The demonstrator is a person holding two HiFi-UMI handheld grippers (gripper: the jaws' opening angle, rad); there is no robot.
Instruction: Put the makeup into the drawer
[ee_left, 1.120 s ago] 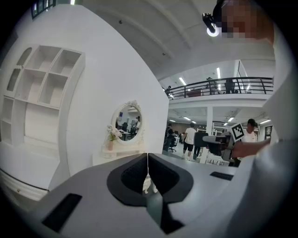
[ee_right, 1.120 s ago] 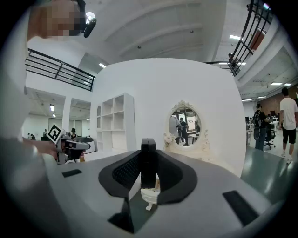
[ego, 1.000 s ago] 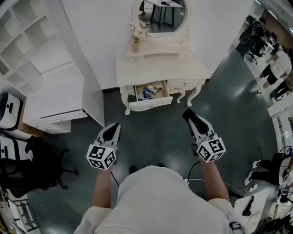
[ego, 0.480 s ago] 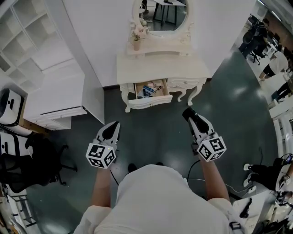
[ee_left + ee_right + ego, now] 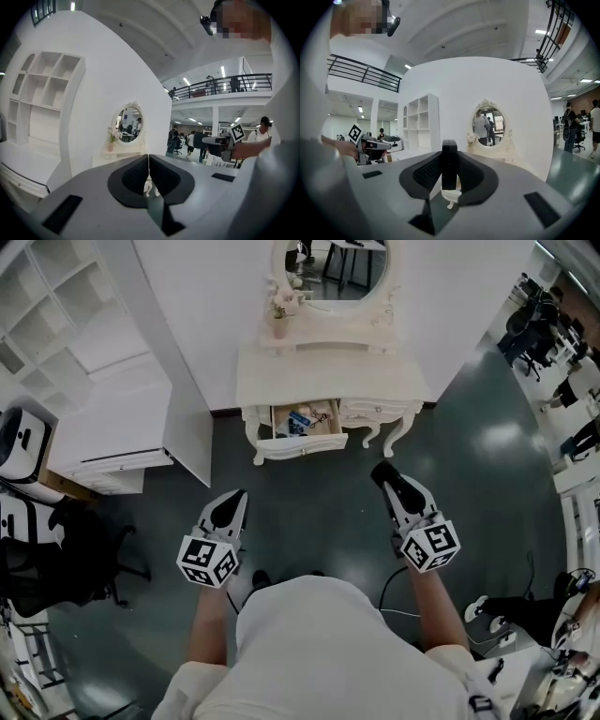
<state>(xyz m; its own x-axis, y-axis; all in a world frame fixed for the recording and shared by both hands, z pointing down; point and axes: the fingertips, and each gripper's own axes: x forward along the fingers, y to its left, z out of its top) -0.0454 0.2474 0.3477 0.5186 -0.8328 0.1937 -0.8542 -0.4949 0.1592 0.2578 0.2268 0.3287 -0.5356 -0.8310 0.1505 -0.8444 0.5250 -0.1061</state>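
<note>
The cream carved dressing table (image 5: 328, 376) stands against the white wall, and its left-hand white drawer (image 5: 305, 443) is pulled out with a blue packet (image 5: 300, 422) and other small things already lying in it. The person stands on the dark floor well short of the table. The right tool (image 5: 384, 474) is clamped on the slim black upright makeup stick (image 5: 449, 159), which points toward the table; the left tool (image 5: 232, 498) has its jaws pressed together on nothing.

The stick looks smooth and narrow and is pinched along only part of its length, so I judge that a jolt on the way to the table could let it pivot or slide out onto the floor. The drawer opening looks shallow from front to back and is partly filled; the stick could land on the blue packet and roll over the drawer's front if it is let go too high or too near the edge. The table top overhangs the back of the drawer, so a level approach might knock the tool against it. The small pink flower vase (image 5: 279, 322) at the table's back left seems safely out of the way.
</note>
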